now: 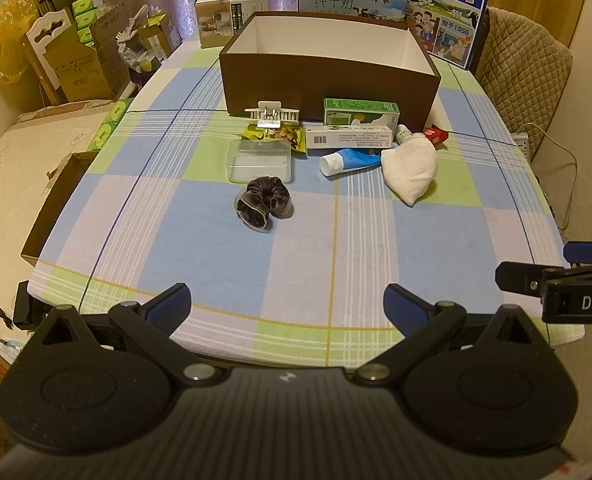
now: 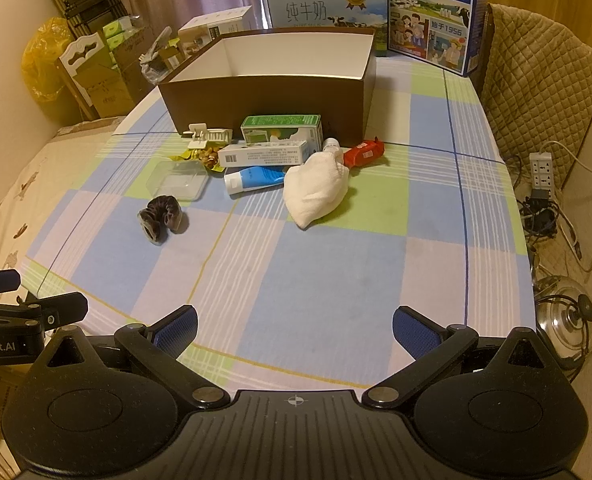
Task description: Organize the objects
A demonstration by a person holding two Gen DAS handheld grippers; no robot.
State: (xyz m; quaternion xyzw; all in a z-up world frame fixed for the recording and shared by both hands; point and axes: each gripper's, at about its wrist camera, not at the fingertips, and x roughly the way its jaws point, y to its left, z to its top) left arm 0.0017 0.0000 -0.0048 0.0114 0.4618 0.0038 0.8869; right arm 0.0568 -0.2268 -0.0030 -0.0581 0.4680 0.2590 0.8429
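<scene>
Two hand-held grippers are hovering over the near edge of a desk, both empty. The left hand-held gripper [image 1: 287, 307] is showing its blue-padded fingers spread wide apart, and the right hand-held gripper [image 2: 295, 330] is likewise spread wide, holding nothing. The things to tidy are lying in a loose cluster in the middle of the desk, just in front of a large brown box [image 1: 328, 65] with a white inside that looks empty from here. Nearest the grippers is a dark velvet scrunchie [image 1: 263, 205], sitting apart from the rest. Behind it are a clear plastic tray [image 1: 260, 160], a white hair clip [image 1: 271, 115] resting on a snack packet [image 1: 274, 135], a green carton [image 1: 361, 112], a long white carton [image 1: 350, 137], a blue and white tube [image 1: 350, 160], a white cloth pouch [image 1: 410, 168], a small white bottle [image 1: 403, 133] and a red packet [image 2: 364, 152]. A sensible start is probably the scrunchie: it is soft, free of its neighbours, and closing across its bunched middle should hold it well before lifting it over the box's tall front wall. The desk is wearing a checked cloth [image 1: 336, 248] in blue, green and lilac. Milk cartons [image 2: 434, 12] are standing behind the box, a quilted chair [image 2: 536, 80] is on the right, and cardboard boxes [image 1: 88, 56] are crowding the left.
</scene>
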